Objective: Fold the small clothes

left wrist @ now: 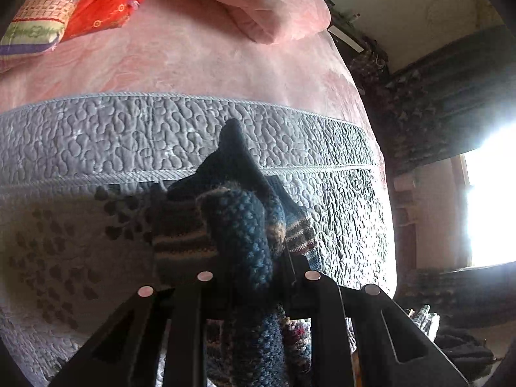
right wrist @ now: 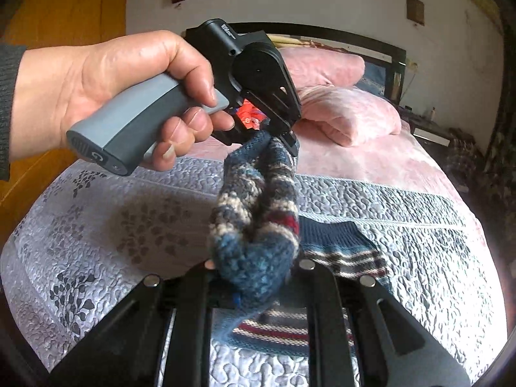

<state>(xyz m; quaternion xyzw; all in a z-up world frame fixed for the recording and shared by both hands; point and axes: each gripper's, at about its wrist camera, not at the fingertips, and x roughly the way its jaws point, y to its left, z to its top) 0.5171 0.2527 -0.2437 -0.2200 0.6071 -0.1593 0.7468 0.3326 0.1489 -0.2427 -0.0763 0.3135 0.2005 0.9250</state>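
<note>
We have the knitted sock [right wrist: 254,225], blue with cream and red stripes, strung in the air between our two tools above the bed: the left gripper [right wrist: 283,135] has its jaws clenched on one end, up near the person's hand [right wrist: 106,96], and the right gripper [right wrist: 258,271] has its jaws clamped on the other end, close under its own camera, so the sock hangs doubled in a loop between them. A second sock [right wrist: 345,251] of the same pattern lies flat on the grey quilted cover [right wrist: 96,225] just below and to the right of the loop, apart from it. To do this step well, we judge that we should keep both grips firm, bring the two ends level so heel and toe meet squarely, and lower the fold onto the cover beside or onto its mate without letting the thick knit twist. From the left wrist view the sock bunches right against the lens, so we cannot quite tell which end is cuff and which is toe, nor how much fabric each pair of jaws has caught. Beyond the cover lie the pink blanket [left wrist: 193,64] and a pink pillow [right wrist: 348,116]; the near edge of the flat sock is cut off behind the right tool's frame.
</note>
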